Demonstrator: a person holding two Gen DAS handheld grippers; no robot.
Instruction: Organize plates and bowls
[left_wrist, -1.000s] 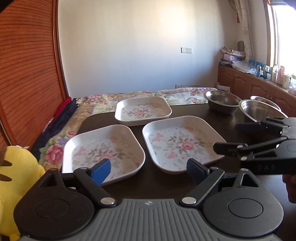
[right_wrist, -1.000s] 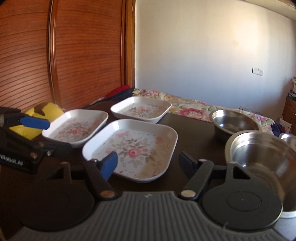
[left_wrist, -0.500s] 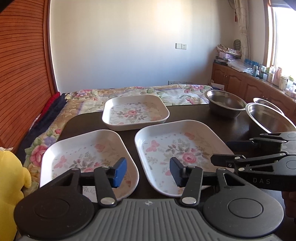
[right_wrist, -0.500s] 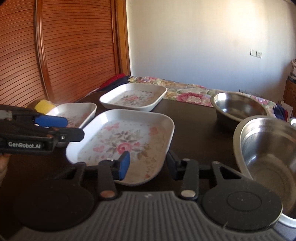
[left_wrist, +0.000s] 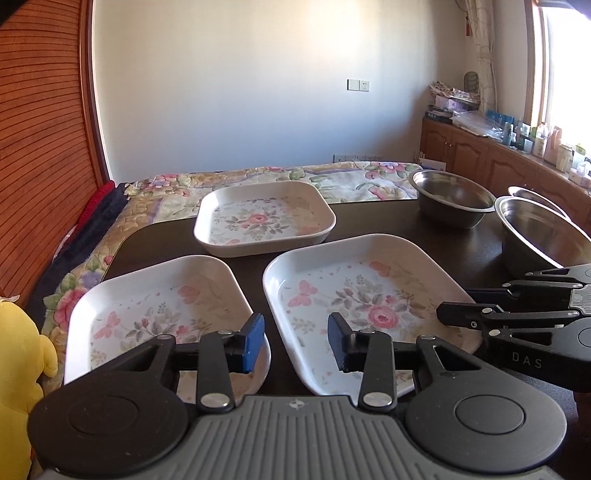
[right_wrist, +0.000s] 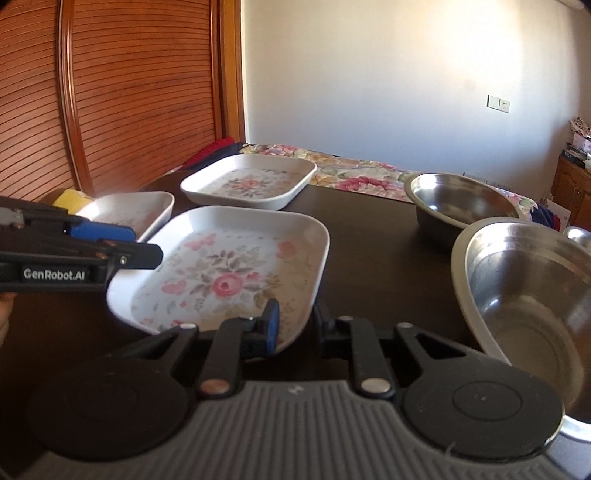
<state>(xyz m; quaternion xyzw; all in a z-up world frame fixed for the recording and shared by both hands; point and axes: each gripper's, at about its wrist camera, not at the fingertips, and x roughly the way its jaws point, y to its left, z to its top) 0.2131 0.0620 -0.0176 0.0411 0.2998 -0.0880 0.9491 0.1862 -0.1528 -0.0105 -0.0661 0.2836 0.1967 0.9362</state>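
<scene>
We hold the left gripper (left_wrist: 295, 341) low over the gap between two floral plates, its fingers apart around nothing. The near-left plate (left_wrist: 159, 314) and the near-centre plate (left_wrist: 369, 295) lie side by side on the dark table (left_wrist: 388, 221); a third plate (left_wrist: 264, 219) sits beyond them. We hold the right gripper (right_wrist: 295, 325) at the near-right edge of the centre plate, fingers narrowly apart either side of its rim; we cannot tell whether they touch it. Three steel bowls (right_wrist: 517, 280) stand to the right, close together.
</scene>
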